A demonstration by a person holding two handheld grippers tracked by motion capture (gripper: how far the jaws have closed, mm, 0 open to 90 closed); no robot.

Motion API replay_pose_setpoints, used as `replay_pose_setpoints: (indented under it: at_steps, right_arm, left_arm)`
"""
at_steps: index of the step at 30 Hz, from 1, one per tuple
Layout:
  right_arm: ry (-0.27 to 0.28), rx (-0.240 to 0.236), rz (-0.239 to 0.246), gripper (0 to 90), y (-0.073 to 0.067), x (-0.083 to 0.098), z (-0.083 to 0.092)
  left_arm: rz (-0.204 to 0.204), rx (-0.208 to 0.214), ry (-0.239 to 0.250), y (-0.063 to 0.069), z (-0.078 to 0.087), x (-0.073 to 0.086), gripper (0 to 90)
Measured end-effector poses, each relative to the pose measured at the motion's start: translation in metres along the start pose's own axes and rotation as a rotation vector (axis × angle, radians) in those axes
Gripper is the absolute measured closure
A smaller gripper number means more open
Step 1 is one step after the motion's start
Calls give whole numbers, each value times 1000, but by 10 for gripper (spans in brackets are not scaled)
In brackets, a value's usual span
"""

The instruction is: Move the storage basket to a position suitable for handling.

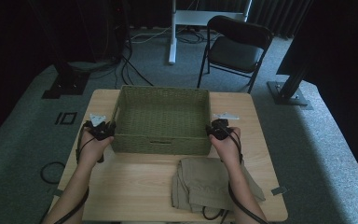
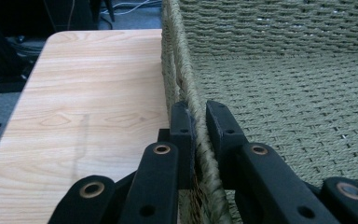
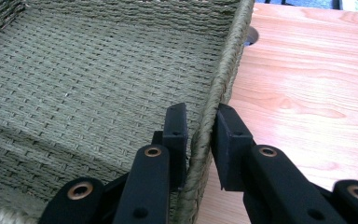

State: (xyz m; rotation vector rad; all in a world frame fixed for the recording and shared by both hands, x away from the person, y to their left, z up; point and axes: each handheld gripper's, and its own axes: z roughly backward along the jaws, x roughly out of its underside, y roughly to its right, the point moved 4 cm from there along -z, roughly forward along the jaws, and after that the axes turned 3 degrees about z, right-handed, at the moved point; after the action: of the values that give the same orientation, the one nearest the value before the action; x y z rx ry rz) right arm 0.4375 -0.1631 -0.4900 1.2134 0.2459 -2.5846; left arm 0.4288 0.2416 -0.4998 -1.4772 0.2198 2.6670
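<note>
An empty green woven basket (image 1: 161, 142) stands in the middle of the wooden table (image 1: 130, 179). My left gripper (image 1: 103, 129) is at the basket's left wall near the front corner. In the left gripper view the jaws (image 2: 199, 112) clamp that wall's rim, one inside and one outside the basket (image 2: 279, 93). My right gripper (image 1: 216, 128) is at the right wall near the front corner. In the right gripper view its jaws (image 3: 203, 116) close on that rim of the basket (image 3: 98, 84) the same way. A folded khaki garment (image 1: 205, 179) lies in front of the basket at the right.
A black folding chair (image 1: 235, 46) and a white stand (image 1: 172, 32) are on the carpet beyond the table. Cables lie on the floor at the left. Bare tabletop (image 2: 88, 107) runs along the basket's left side and front left.
</note>
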Motion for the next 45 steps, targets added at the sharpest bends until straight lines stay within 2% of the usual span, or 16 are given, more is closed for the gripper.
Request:
replay_pose_setpoints:
  at_steps: [10,19,28,34,45]
  right_arm:
    - [1,24,-30,778,20,4,6]
    - [-7,46,-36,789,36,6,10]
    - [-10,74,-59,800,59,9,16]
    - [-7,81,-69,802,74,12,19]
    - [7,106,-97,812,98,16,25]
  left_arm:
    - [-4,15,2,21,-6,-1,826]
    - [-19,31,-8,38,-10,-3,822]
    - [-29,53,-13,63,-18,-5,820]
    - [-27,65,-13,77,-22,-6,818]
    - [-50,76,-26,100,-31,-10,814]
